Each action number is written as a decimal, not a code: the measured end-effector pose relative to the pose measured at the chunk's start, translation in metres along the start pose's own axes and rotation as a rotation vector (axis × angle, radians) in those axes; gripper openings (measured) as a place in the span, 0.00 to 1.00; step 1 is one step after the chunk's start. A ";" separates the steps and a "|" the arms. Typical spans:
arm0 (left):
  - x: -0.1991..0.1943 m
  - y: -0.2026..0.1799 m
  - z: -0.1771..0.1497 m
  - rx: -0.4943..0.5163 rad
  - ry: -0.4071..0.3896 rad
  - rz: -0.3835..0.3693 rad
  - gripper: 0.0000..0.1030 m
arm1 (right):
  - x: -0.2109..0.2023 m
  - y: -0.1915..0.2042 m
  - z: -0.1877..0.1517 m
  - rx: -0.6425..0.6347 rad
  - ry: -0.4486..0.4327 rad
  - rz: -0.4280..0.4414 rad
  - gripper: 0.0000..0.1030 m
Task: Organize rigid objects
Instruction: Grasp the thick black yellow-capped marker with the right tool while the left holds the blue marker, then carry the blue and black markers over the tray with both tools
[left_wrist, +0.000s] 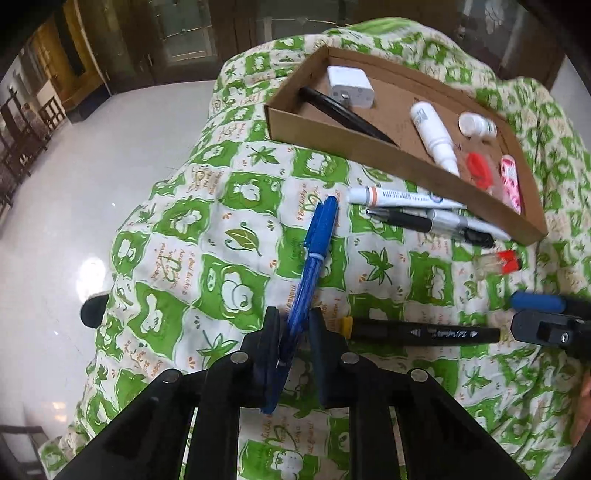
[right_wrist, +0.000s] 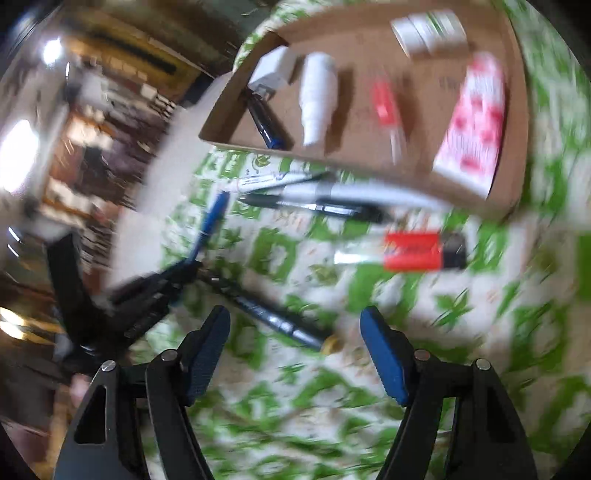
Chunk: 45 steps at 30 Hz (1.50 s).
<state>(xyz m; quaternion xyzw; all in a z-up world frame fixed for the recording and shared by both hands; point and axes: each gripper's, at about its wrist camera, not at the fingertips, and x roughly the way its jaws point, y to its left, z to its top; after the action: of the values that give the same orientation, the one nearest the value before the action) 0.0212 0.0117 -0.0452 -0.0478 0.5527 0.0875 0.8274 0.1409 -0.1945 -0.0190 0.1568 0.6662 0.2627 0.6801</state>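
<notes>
My left gripper (left_wrist: 293, 317) is shut on a blue marker (left_wrist: 314, 254) and holds it above the green patterned bedcover. The cardboard tray (left_wrist: 369, 147) lies ahead and holds a white charger (left_wrist: 349, 86), a black pen, a white bottle (left_wrist: 432, 133), a small white jar and a pink packet. A black marker with a yellow end (left_wrist: 417, 332) lies on the cover to the right. My right gripper (right_wrist: 295, 325) is open above that black marker (right_wrist: 273, 317). The right wrist view is blurred. The left gripper with the blue marker (right_wrist: 210, 221) shows at its left.
A white tube (left_wrist: 402, 197), a black pen and a silver marker (left_wrist: 454, 223) lie on the cover beside the tray's near wall. A red lighter (right_wrist: 413, 251) lies to the right of them. The bed edge drops to a white floor on the left.
</notes>
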 end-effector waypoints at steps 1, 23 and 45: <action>0.002 -0.002 -0.001 0.008 0.001 0.006 0.15 | 0.001 0.007 0.000 -0.032 -0.005 -0.022 0.70; 0.006 -0.002 0.002 -0.027 -0.001 -0.027 0.16 | 0.033 0.008 -0.014 -0.052 0.135 -0.089 0.17; 0.014 -0.017 0.012 0.046 -0.043 -0.013 0.14 | 0.060 0.037 0.001 -0.187 0.063 -0.185 0.16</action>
<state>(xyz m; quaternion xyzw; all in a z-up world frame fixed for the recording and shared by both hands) 0.0407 -0.0013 -0.0542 -0.0306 0.5365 0.0701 0.8404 0.1349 -0.1306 -0.0475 0.0223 0.6714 0.2648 0.6919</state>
